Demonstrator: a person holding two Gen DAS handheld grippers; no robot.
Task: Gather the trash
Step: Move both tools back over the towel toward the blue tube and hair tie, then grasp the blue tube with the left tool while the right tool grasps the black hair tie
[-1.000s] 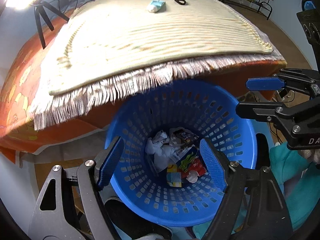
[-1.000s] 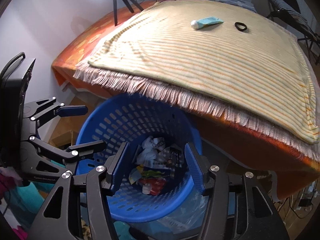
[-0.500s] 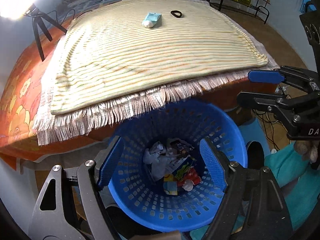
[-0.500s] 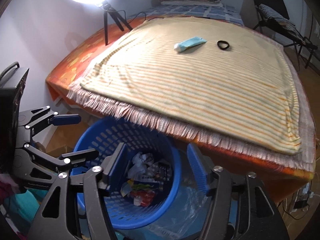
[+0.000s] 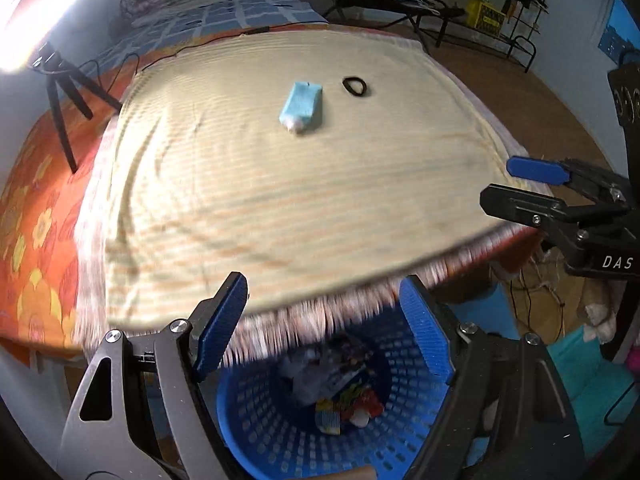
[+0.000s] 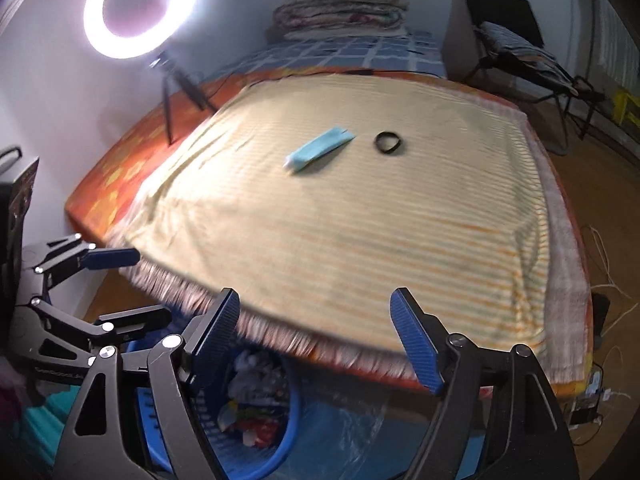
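A light blue tube with a white cap (image 5: pixel 301 107) lies on the striped cream blanket (image 5: pixel 280 200), also in the right wrist view (image 6: pixel 320 148). A black hair band (image 5: pixel 354 86) lies beside it (image 6: pixel 388 143). A blue perforated basket (image 5: pixel 280 432) holding crumpled paper and wrappers (image 5: pixel 340 396) stands below the bed edge (image 6: pixel 276 452). My left gripper (image 5: pixel 324 332) is open and empty above the basket. My right gripper (image 6: pixel 316 340) is open and empty at the blanket's fringe.
A ring light on a tripod (image 6: pixel 140 8) stands on the bed's left side. Folded blankets (image 6: pixel 340 8) lie at the far end. A folding chair (image 6: pixel 512 48) and a rack (image 5: pixel 500 20) stand on the wooden floor. Cables (image 6: pixel 600 248) lie at the right.
Both grippers have risen and tilted up from the basket towards the bed top. The basket has dropped to the bottom of both views; the tube and hair band look nearer.
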